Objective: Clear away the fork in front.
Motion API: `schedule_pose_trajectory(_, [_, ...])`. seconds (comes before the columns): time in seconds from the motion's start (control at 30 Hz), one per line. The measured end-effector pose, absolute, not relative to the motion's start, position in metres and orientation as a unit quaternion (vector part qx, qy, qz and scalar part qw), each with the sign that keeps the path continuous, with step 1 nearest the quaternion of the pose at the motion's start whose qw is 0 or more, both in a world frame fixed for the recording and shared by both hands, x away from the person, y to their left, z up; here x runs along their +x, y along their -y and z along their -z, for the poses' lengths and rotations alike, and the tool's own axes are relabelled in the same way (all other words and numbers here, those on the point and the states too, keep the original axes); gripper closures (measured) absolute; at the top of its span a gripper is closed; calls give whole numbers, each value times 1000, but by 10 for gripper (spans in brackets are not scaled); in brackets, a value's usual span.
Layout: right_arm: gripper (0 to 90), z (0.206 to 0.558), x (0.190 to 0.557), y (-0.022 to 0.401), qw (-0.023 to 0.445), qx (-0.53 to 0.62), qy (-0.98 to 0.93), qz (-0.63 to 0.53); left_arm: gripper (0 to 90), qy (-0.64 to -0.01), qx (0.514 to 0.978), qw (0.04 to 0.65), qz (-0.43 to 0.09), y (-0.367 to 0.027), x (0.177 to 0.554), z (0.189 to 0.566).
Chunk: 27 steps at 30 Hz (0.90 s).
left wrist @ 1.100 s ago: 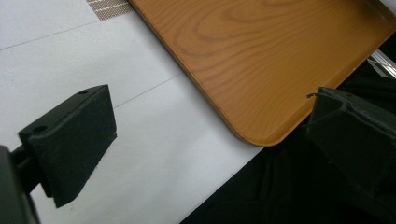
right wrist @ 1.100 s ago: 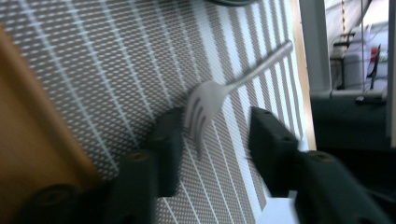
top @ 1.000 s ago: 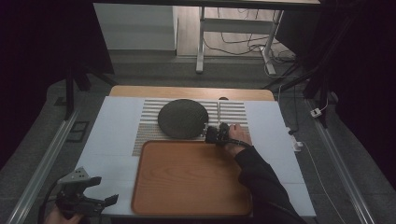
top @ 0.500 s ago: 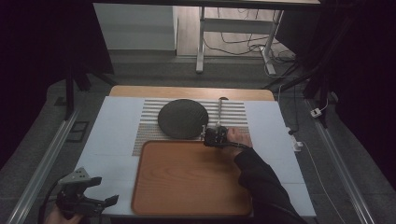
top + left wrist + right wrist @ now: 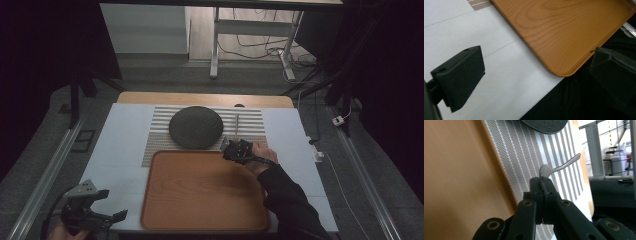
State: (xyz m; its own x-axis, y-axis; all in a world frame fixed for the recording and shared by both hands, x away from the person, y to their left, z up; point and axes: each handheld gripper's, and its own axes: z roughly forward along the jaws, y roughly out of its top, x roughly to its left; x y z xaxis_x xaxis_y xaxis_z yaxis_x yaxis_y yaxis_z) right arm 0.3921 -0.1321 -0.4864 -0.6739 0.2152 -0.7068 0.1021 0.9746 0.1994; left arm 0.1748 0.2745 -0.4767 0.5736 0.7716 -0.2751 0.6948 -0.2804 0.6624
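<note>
Right gripper point(image 5: 544, 185) jaws clamped on spoon point(image 5: 559, 167) bowel end, handle sticking out toward 1 o'clock over striped mat point(image 5: 250, 125), just past tray point(image 5: 200, 190) far edge; dark plate point(image 5: 195, 127) at 10 o'clock of it. Left gripper point(image 5: 107, 205) wide open, empty, at tray's 8 o'clock

Dim room, grey floor point(image 5: 150, 75), cables point(image 5: 260, 50)

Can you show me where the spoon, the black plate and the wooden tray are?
spoon point(image 5: 564, 165), right gripper view, on its silver handle above the claw.
plate point(image 5: 195, 127), high view, on the middle of its dark top.
tray point(image 5: 200, 190), high view, on its bare wooden floor.
</note>
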Motion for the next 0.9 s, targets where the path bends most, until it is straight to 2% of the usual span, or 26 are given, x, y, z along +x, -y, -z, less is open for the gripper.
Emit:
schedule_pose_trajectory(0.17, [887, 477, 377, 137, 383, 107, -912, -102, 0, -457, 797, 392, -44, -275, 175, 476])
schedule_pose_trajectory(0.5, [887, 459, 348, 153, 322, 137, -917, -189, 0, -439, 795, 417, -38, -271, 177, 474])
schedule_pose_trajectory(0.9, [887, 444, 318, 179, 236, 175, -909, -294, 0, -380, 820, 427, -35, -252, 190, 472])
